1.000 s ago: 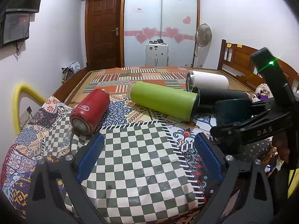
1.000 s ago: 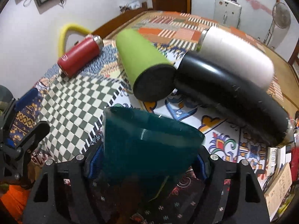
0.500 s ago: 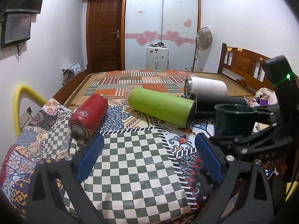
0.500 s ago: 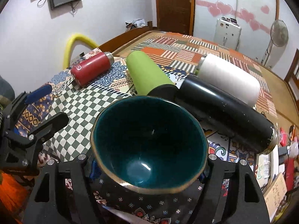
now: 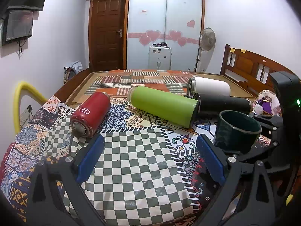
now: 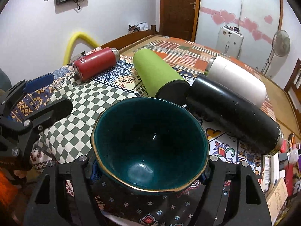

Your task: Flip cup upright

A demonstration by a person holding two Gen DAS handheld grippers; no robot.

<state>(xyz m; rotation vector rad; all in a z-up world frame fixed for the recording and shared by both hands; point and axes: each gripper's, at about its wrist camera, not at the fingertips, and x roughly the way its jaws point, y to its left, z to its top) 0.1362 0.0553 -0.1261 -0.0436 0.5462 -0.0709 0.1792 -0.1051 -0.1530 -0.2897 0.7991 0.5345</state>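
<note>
The right hand-held gripper (image 6: pixel 150 171) has its two fingers closed against the sides of a dark teal cup (image 6: pixel 150 143), which sits between them with its gold-edged mouth facing up and its glazed inside open to the right wrist camera. In the left wrist view the same cup (image 5: pixel 236 131) stands upright at the right edge, clamped in the black frame of the right hand-held gripper (image 5: pixel 244 146); whether its base touches the cloth cannot be told.

The left hand-held gripper (image 5: pixel 150 160) is spread wide with its blue pads (image 5: pixel 90 158) well apart, and nothing lies between them but the green-and-white checked patch of the patchwork cloth (image 5: pixel 135 162) that covers the bed.

Four flasks lie on their sides beyond the cup. The red flask (image 5: pixel 90 114) is farthest left, its base turned toward the left camera. The green flask (image 5: pixel 163 105) lies in the middle, its dark end near the cup. The black flask (image 6: pixel 233 114) lies just beside the green one, and the white flask (image 6: pixel 237 81) rests against the black one's far side.
</note>
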